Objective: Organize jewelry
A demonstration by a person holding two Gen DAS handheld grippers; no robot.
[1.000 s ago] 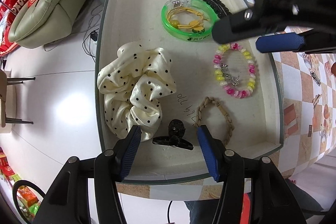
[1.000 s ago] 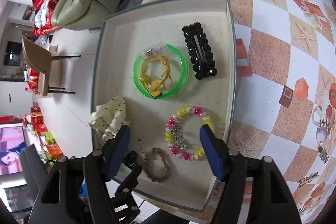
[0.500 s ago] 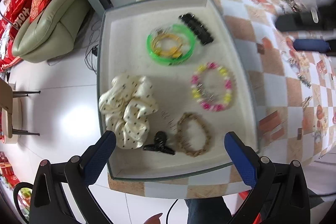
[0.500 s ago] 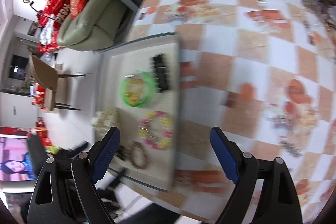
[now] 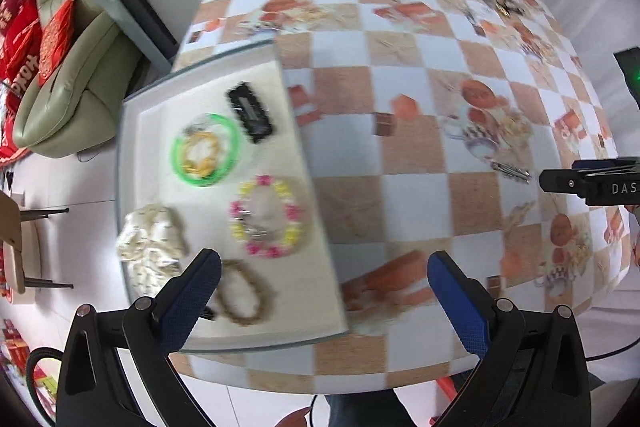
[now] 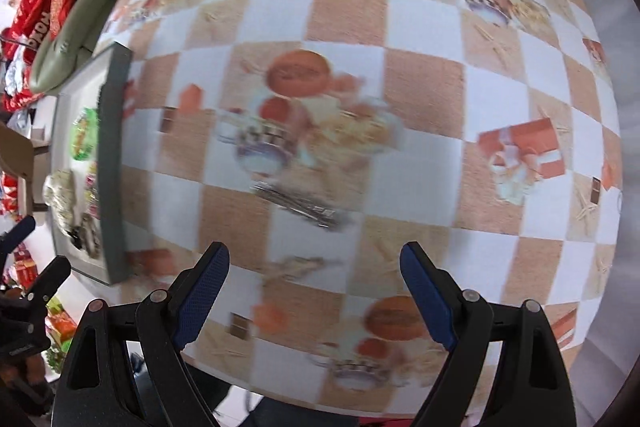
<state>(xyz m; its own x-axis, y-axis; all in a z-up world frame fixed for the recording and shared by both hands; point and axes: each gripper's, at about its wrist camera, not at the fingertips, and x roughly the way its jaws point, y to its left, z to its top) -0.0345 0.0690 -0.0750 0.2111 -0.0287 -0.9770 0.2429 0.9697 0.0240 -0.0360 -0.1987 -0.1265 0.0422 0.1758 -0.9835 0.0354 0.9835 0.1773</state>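
Jewelry is laid loosely in a grey-rimmed tray (image 5: 312, 187) at the worktop (image 5: 420, 155) corner; both hand-held grippers are spread empty over open checkered cloth.

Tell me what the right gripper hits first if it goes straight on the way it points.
Probably the bare checkered tablecloth; the right gripper, open and empty, points down at it, near a blurred metal hair clip.

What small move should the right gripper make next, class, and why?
Probably lower the open, empty right gripper onto the silvery metal piece lying loose on the checked tablecloth just ahead of its fingers. The tray already holds the bracelets and hair pieces, so loose items remain to collect.
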